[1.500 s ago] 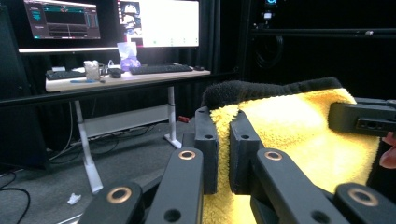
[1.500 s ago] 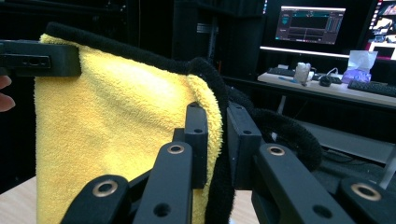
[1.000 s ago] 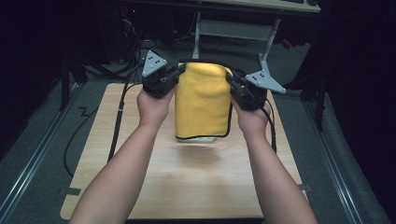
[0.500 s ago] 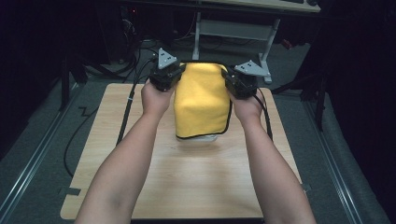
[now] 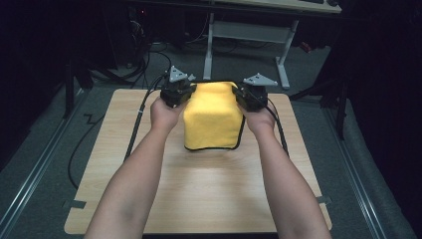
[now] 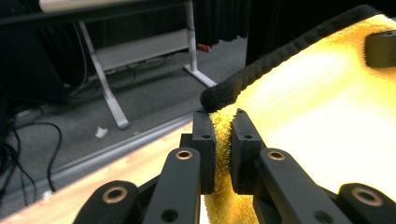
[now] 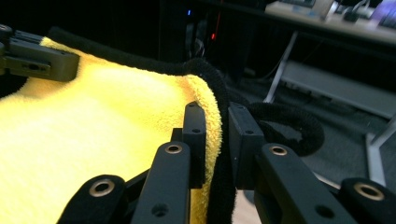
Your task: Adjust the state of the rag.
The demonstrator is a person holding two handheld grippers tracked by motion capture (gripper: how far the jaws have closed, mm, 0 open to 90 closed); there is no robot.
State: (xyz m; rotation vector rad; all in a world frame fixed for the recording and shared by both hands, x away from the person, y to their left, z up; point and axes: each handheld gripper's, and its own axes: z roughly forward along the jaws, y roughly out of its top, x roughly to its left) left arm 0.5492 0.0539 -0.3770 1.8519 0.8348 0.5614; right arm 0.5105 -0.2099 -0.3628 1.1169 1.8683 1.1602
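Note:
A yellow towel (image 5: 213,115) with a black hem hangs folded between my two grippers above the far half of the wooden table (image 5: 199,184). My left gripper (image 5: 185,92) is shut on its left top corner; the left gripper view shows yellow towel (image 6: 317,116) pinched between the black pads (image 6: 204,149). My right gripper (image 5: 243,94) is shut on the right top corner, where the right gripper view shows the yellow towel (image 7: 93,140) and its black hem clamped between the pads (image 7: 240,144). The towel's lower edge reaches down to the tabletop.
Black cables (image 5: 135,130) trail from the grippers across the table's left and right sides. A grey desk frame (image 5: 249,35) stands on the floor beyond the far edge. Bare wood lies in front of the towel.
Both grippers have moved away from me toward the table's far edge, carrying the towel with them. The towel's lower edge has come down closer to the table.

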